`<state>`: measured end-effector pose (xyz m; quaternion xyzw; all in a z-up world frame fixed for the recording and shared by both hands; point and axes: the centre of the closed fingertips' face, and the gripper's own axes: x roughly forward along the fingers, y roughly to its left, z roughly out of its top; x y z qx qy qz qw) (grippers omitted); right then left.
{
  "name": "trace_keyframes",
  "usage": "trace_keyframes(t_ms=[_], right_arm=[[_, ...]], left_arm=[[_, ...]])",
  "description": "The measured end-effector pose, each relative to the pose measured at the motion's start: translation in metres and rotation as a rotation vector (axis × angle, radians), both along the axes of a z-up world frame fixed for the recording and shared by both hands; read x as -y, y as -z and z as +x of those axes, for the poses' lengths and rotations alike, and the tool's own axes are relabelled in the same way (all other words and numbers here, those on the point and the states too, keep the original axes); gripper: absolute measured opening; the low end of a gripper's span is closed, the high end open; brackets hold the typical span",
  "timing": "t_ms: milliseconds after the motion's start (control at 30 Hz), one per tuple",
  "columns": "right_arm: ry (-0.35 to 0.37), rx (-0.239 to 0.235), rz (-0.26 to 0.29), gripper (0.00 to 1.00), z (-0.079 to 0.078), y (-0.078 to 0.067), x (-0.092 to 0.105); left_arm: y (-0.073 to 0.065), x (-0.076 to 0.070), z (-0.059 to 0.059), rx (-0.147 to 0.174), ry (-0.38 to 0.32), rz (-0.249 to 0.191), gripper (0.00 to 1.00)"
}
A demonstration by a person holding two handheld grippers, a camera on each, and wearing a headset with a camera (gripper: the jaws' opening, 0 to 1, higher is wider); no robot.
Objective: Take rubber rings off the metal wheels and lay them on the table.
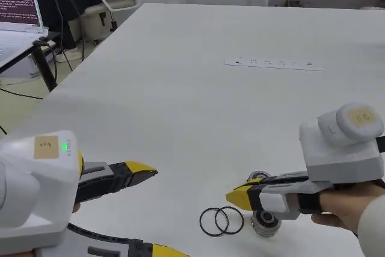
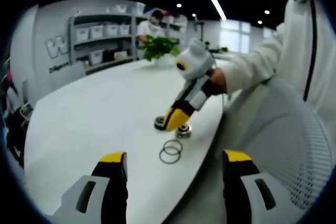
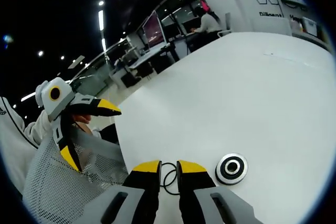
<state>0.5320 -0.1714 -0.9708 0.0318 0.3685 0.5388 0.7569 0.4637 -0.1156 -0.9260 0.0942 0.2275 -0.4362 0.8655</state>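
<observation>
Head view: left gripper (image 1: 151, 209) near left, jaws wide apart. Right gripper (image 1: 237, 197) near right, jaws almost together. Two overlapping rubber rings (image 1: 221, 221) lie flat on the white table (image 1: 180, 88), just left of a metal wheel (image 1: 265, 222). The second wheel (image 1: 258, 177) is partly hidden behind the right gripper. A power strip (image 1: 274, 63) lies far off.

Left gripper view: the rubber rings (image 2: 170, 151) are ahead, and the right gripper (image 2: 176, 119) covers part of both wheels.

Right gripper view: there is a slim gap between the jaws, with the rubber rings (image 3: 168, 178) seen through it. The metal wheel (image 3: 231, 168) is on the right.

Two rubber rings (image 1: 221, 221) lie overlapping on the table (image 1: 198, 88), just left of one metal wheel (image 1: 265, 221). A second wheel (image 1: 258, 177) stands just behind it, and the right gripper (image 1: 231, 197) hangs over the pair.
</observation>
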Motion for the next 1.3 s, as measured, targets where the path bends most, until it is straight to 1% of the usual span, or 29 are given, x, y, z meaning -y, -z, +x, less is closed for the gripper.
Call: trace_keyframes(t_ms=[233,333,467,633,700,800,833,900,1000,1100,1167,1200,1300], right_arm=[[0.061,0.06,0.088,0.17,0.019,-0.024,0.004],[0.092,0.086,0.114,0.19,0.027,-0.032,0.008],[0.14,0.104,0.134,0.24,0.039,-0.037,0.016],[0.191,0.12,0.145,0.27,0.05,-0.042,0.027],[0.21,0.13,0.144,0.27,0.055,-0.042,0.033],[0.24,0.129,0.137,0.28,0.061,-0.04,0.042],[0.249,0.13,0.134,0.27,0.063,-0.039,0.045],[0.262,0.131,0.128,0.27,0.066,-0.037,0.049],[0.272,0.131,0.12,0.27,0.069,-0.035,0.054],[0.282,0.122,0.114,0.26,0.07,-0.033,0.058],[0.284,0.125,0.108,0.26,0.07,-0.031,0.06],[0.286,0.117,0.101,0.26,0.071,-0.029,0.061],[0.276,0.129,0.08,0.26,0.071,-0.026,0.063]], left_arm=[[0.001,-0.001,0.0,-0.003,-0.004,0.004,0.74],[0.001,-0.001,0.0,-0.003,-0.005,0.006,0.74],[0.001,0.0,-0.001,-0.008,0.005,0.005,0.75],[-0.006,0.0,0.001,0.004,-0.008,-0.037,0.77],[-0.008,-0.001,0.002,0.01,-0.01,-0.041,0.79],[-0.014,-0.002,0.004,0.039,-0.003,-0.022,0.81],[-0.016,-0.002,0.004,0.041,-0.001,-0.022,0.81],[-0.023,-0.001,0.007,0.051,0.006,-0.026,0.82],[-0.034,0.001,0.011,0.079,0.021,-0.021,0.82],[-0.047,0.001,0.018,0.118,0.031,0.004,0.83],[-0.055,0.001,0.022,0.139,0.038,0.013,0.83],[-0.058,0.001,0.024,0.147,0.042,0.016,0.83],[-0.069,0.002,0.031,0.181,0.056,0.029,0.82]])
